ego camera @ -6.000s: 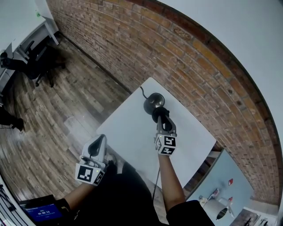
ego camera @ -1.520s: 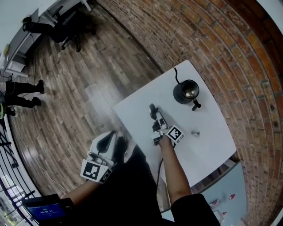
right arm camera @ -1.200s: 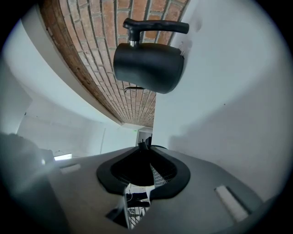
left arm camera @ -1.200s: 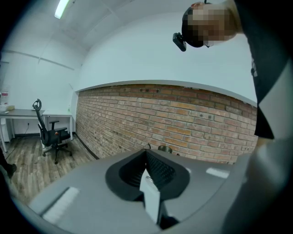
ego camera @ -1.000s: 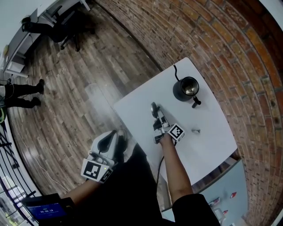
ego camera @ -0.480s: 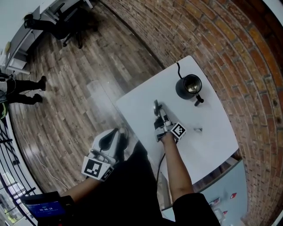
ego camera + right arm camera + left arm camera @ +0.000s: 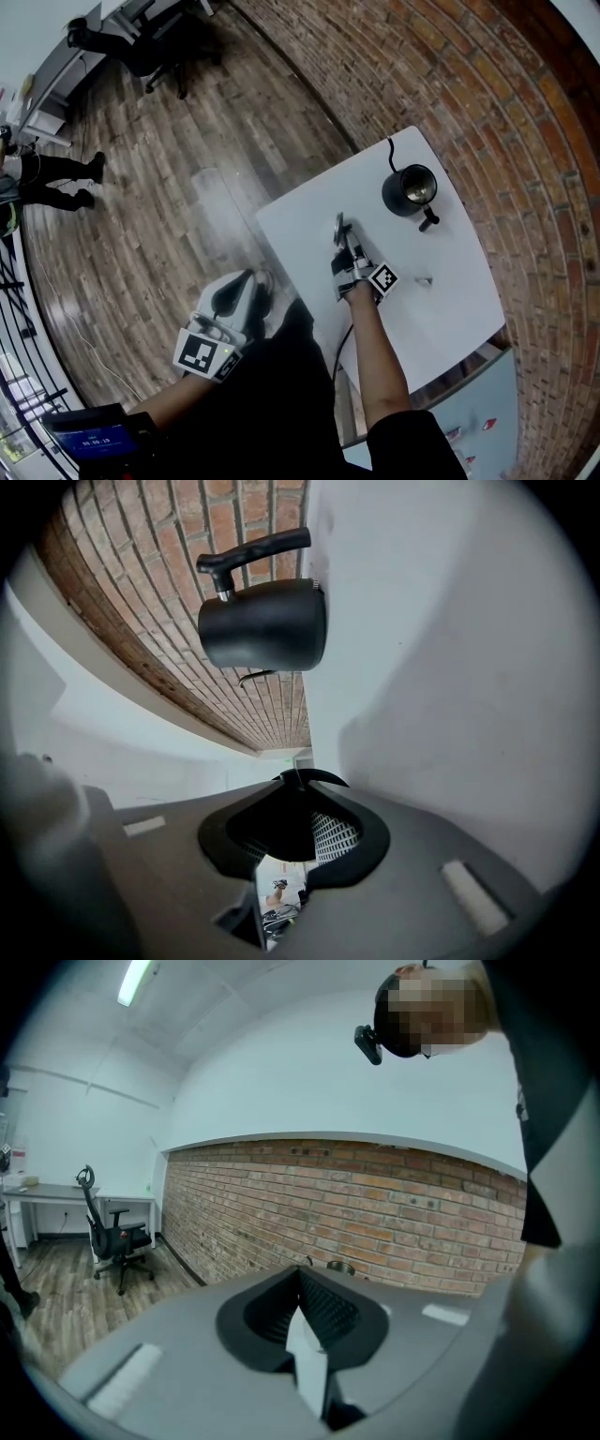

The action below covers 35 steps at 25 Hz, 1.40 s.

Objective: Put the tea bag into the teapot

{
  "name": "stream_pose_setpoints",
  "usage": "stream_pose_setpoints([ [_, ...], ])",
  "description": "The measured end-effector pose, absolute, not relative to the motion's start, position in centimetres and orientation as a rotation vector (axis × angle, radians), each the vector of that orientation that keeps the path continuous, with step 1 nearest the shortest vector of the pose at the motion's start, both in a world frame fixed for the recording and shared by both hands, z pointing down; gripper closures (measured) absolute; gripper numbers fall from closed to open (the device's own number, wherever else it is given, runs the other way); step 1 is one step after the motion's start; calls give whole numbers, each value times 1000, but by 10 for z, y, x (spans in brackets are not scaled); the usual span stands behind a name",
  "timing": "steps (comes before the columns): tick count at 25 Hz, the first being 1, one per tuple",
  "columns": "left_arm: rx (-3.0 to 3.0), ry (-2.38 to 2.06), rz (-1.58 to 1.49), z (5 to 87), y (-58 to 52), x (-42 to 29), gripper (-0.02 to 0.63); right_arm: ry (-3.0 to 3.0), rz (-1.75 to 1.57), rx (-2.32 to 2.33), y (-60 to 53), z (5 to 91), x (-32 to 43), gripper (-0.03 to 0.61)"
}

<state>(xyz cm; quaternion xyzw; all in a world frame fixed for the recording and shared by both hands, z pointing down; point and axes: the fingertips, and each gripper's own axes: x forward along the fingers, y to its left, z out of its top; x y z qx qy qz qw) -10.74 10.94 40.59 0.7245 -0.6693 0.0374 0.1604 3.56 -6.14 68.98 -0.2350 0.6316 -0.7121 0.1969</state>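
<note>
The black teapot [image 7: 410, 190] stands open near the far edge of the white table [image 7: 300, 220]; in the right gripper view the teapot [image 7: 264, 623] shows its side and handle. My right gripper [image 7: 341, 234] hovers over the table's near left part, shut on the teapot's lid [image 7: 338, 223]. In its own view that lid [image 7: 302, 778] appears edge-on at the jaw tips. A small pale tea bag [image 7: 424, 279] lies on the table right of this gripper. My left gripper [image 7: 230, 295] hangs off the table at the lower left, jaws together and empty.
A brick wall [image 7: 487, 103] runs behind the table. Wooden floor [image 7: 187, 159] spreads to the left, with office chairs [image 7: 159, 42] and a standing person's legs [image 7: 56, 173] far off. A cable trails from the teapot's far side [image 7: 390, 150].
Six seconds ago the right gripper was at the teapot's top; now it is drawn back toward me with the lid, and the pot stands open. The left gripper has stayed put.
</note>
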Motion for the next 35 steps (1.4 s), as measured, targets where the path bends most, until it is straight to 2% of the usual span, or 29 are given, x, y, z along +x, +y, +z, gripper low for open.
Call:
stream_pose_setpoints([
  [7,2231,-1880,119,388,102,-87,614,1674,-2005,-648,-62,693,41,506],
  [27,2175,-1864,79,397,98,-89,614,1546,-1972,-668,-66,693,51,503],
  [31,2178,-1849,68,398,98,-86,614,1550,-1950,-681,-70,692,54,465],
  [35,2161,-1827,71,401,100,-84,614,1532,-1945,-687,-71,691,56,464],
])
